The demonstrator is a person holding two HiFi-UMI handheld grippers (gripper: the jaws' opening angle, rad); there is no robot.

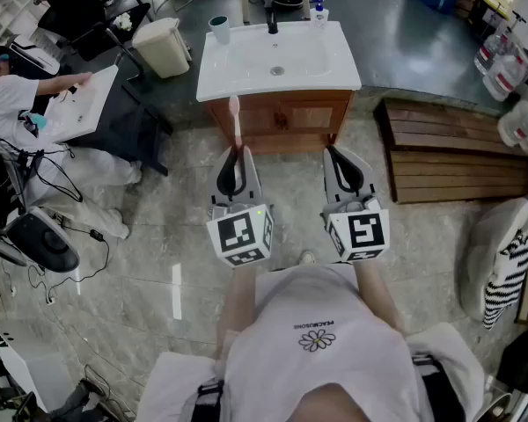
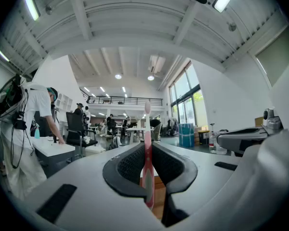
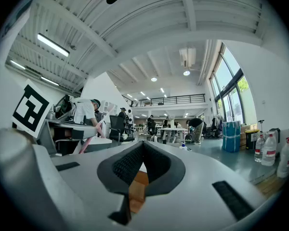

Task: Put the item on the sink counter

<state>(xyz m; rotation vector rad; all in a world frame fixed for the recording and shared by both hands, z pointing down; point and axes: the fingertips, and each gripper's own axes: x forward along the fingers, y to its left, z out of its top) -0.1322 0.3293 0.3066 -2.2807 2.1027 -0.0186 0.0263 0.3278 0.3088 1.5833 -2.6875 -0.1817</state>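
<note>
A pink toothbrush [image 1: 237, 123] stands out of my left gripper [image 1: 238, 153], whose jaws are shut on its handle. Its head points toward the white sink counter [image 1: 339, 70], just short of the wooden cabinet [image 1: 286, 112] front. In the left gripper view the toothbrush [image 2: 147, 124] rises upright between the black pads [image 2: 127, 170] of the left gripper [image 2: 148, 147]. My right gripper [image 1: 335, 154] hovers level with the left one, in front of the cabinet. In its own view the right gripper [image 3: 143, 147] has its jaws closed together with nothing between them.
A teal cup [image 1: 220, 28], a black faucet [image 1: 272, 18] and a small bottle [image 1: 320, 10] stand along the counter's back. A beige bin [image 1: 163, 47] is left of the sink, a wooden bench [image 1: 449, 152] right. A person [image 1: 18, 104] works at a table on the left.
</note>
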